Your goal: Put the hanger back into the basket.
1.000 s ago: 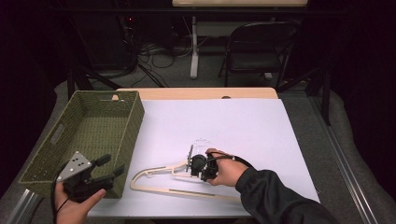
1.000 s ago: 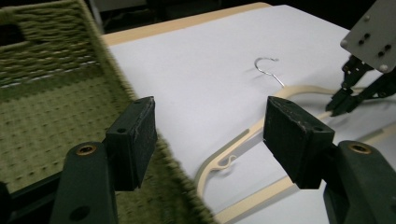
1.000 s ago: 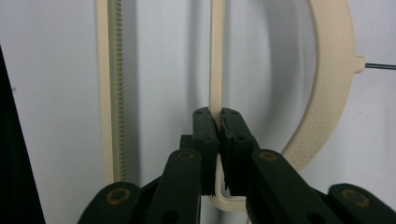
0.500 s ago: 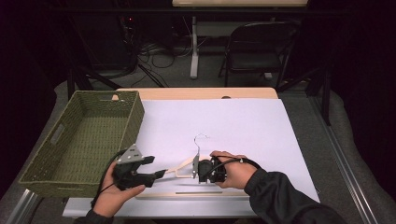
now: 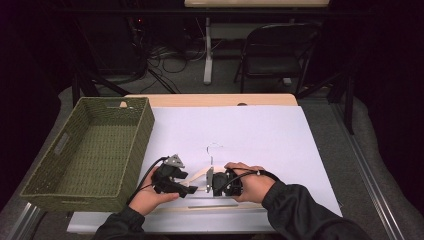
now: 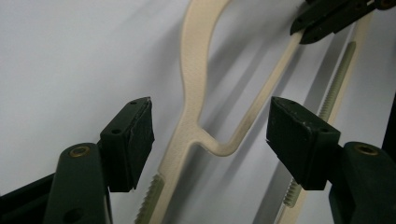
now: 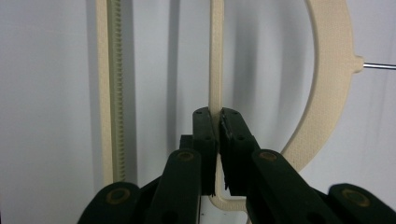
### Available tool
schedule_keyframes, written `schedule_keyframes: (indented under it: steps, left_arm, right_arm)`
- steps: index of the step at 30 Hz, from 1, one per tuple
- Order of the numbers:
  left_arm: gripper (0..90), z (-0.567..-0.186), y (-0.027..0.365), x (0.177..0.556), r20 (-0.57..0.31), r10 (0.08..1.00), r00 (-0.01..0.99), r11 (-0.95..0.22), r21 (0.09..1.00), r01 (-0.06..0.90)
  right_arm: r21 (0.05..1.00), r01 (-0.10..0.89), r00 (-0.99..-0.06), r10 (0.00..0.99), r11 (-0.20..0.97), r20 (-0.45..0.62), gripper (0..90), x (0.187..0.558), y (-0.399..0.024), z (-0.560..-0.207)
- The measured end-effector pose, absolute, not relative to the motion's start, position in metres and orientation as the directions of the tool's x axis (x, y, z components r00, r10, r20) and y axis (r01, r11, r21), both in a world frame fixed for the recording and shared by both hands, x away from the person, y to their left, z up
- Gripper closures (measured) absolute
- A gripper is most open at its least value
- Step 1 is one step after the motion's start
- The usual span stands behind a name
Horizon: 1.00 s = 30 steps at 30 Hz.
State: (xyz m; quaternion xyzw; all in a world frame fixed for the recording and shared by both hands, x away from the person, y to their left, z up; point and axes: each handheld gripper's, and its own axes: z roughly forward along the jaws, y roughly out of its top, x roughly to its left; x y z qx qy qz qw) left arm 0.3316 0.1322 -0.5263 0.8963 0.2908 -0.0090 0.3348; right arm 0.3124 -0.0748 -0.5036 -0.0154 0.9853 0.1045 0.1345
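Fingers of right gripper (image 7: 217, 122) clamped on cream hanger (image 7: 215, 70); left gripper (image 6: 210, 140) fingers apart astride it.

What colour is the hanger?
The hanger is a creamy beige colour, with a silvery metal hook. The left gripper view shows it best.

Hanger (image 6: 194, 84): cream plastic, matt, fine-grained; ribbed strip on its bar; hook (image 5: 214, 148) thin shiny metal wire. Gripper pads (image 6: 140, 135): black, matt, slightly rough. Basket (image 5: 85, 150), left: woven, coarse, olive. Table cover (image 5: 260, 135): white, smooth, matt.
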Motion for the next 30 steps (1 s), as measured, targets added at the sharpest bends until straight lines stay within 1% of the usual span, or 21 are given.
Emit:
schedule_keyframes:
  steps: [7,10,14,15,17,23,30]
  left_arm:
    - [31.2,-0.532,0.126,0.330,-0.183,0.511,0.840,-0.643,0.568,0.514]
    - [31.8,-0.533,0.124,0.329,-0.166,0.504,0.848,-0.661,0.558,0.502]
    - [35.2,-0.536,0.122,0.329,-0.146,0.501,0.853,-0.680,0.543,0.493]
    - [35.8,-0.536,0.122,0.330,-0.138,0.499,0.856,-0.685,0.542,0.487]
    - [39.5,-0.536,0.123,0.330,-0.127,0.502,0.855,-0.690,0.538,0.484]
    - [40.7,-0.536,0.122,0.329,-0.113,0.499,0.859,-0.695,0.539,0.475]
    - [42.8,-0.537,0.119,0.326,-0.059,0.477,0.877,-0.728,0.533,0.432]
  right_arm:
    - [0.202,-0.046,-0.964,0.010,0.978,-0.267,85.5,0.313,-0.074,-0.504]
    - [0.197,-0.059,-0.963,-0.004,0.979,-0.270,85.5,0.313,-0.074,-0.504]
    - [0.185,-0.052,-0.966,-0.003,0.981,-0.257,85.5,0.312,-0.073,-0.504]
    - [0.200,-0.067,-0.961,-0.010,0.978,-0.275,85.4,0.312,-0.073,-0.505]
    - [0.201,-0.069,-0.961,-0.011,0.977,-0.277,85.5,0.312,-0.073,-0.505]
    - [0.200,-0.065,-0.961,-0.007,0.978,-0.278,85.3,0.312,-0.072,-0.506]
    - [0.210,-0.058,-0.963,0.001,0.976,-0.271,84.8,0.314,-0.073,-0.510]
